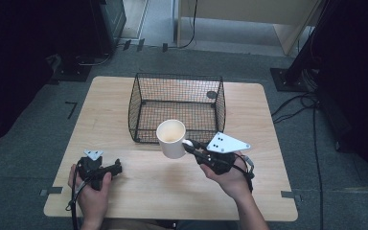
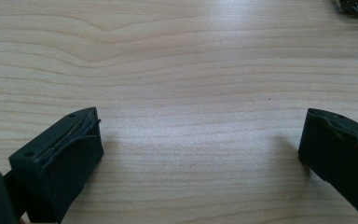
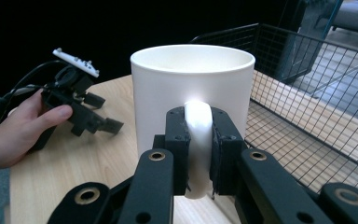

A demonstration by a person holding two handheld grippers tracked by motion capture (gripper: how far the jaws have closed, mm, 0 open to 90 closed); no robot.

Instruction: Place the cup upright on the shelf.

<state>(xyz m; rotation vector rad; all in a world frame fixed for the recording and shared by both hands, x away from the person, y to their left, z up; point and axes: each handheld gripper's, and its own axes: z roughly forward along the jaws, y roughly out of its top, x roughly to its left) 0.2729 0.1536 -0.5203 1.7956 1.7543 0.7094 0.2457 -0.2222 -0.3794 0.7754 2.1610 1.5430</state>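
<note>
The right tongs (image 1: 190,146) pinch the handle of a white mug (image 1: 171,138), holding it upright above the table (image 1: 124,191) just in front of a black wire basket (image 1: 143,93). The right gripper view shows both pads clamped on the handle. The left tongs (image 2: 200,140) rest low on the table, spread wide with nothing between them

The mug (image 1: 171,139) hangs just before the basket (image 1: 139,103), above the table (image 1: 124,191).

One white mug (image 1: 171,139), one black wire basket (image 1: 143,96), one wooden table (image 1: 124,182), two tools
</note>
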